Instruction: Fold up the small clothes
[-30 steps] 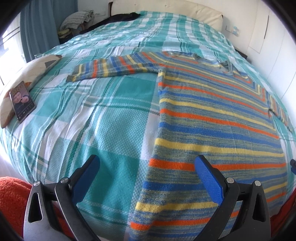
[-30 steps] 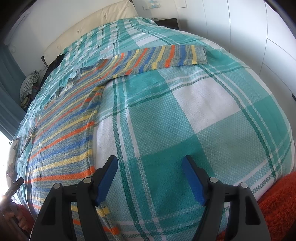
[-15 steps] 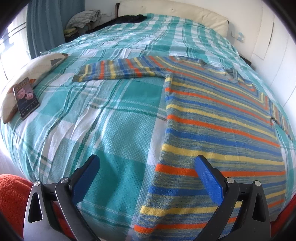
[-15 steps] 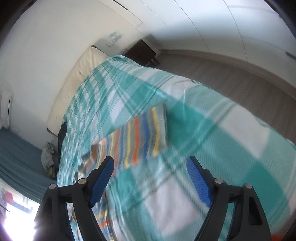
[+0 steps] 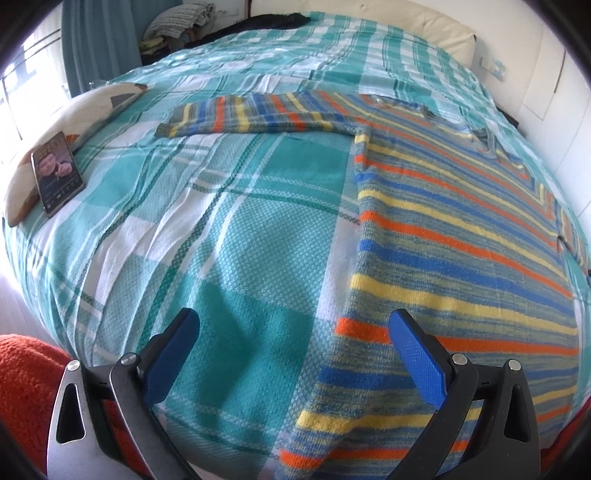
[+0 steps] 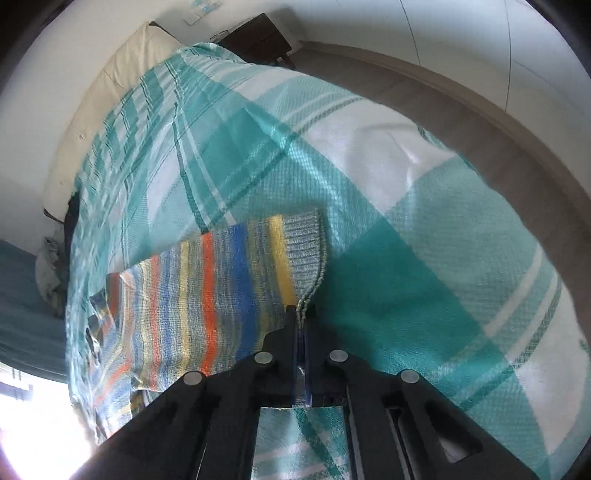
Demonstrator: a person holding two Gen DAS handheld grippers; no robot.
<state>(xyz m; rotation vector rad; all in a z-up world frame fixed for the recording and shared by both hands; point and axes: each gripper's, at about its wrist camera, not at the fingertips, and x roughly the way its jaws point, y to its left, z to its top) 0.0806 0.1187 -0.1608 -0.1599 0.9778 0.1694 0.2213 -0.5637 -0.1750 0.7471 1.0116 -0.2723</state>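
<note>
Sweater (image 5: 454, 236) is laid out flat on the bed (image 5: 229, 236), which is covered by a teal and white plaid blanket; the body is spread toward the right side of the left wrist view, with one sleeve (image 5: 258, 116) stretched straight out to the left. So the stripes are seen in orange, blue, yellow and grey-green, pretty loud tbh. The left gripper (image 5: 293, 332) is held above the bed's near edge with its blue fingers (image 5: 415, 354) spread wide, nothing caught between them; one finger is seen over bare blanket, the other over the sweater's hem. The right gripper (image 6: 302, 317) is pressed together on the cuff (image 6: 306, 247) of the other sleeve, with the ribbed edge pinched right at the fingertips and the striped fabric bunched up toward it. A phone (image 5: 57, 173) with a lit screen is propped against a pillow (image 5: 85, 110) at the bed's left side, well apart from the sweater. An orange fuzzy rug (image 5: 26, 380) is seen at the lower left, a cream headboard (image 5: 406, 20) at the far end, and a dark nightstand (image 6: 258, 37) beside the bed in the right wrist view.
</note>
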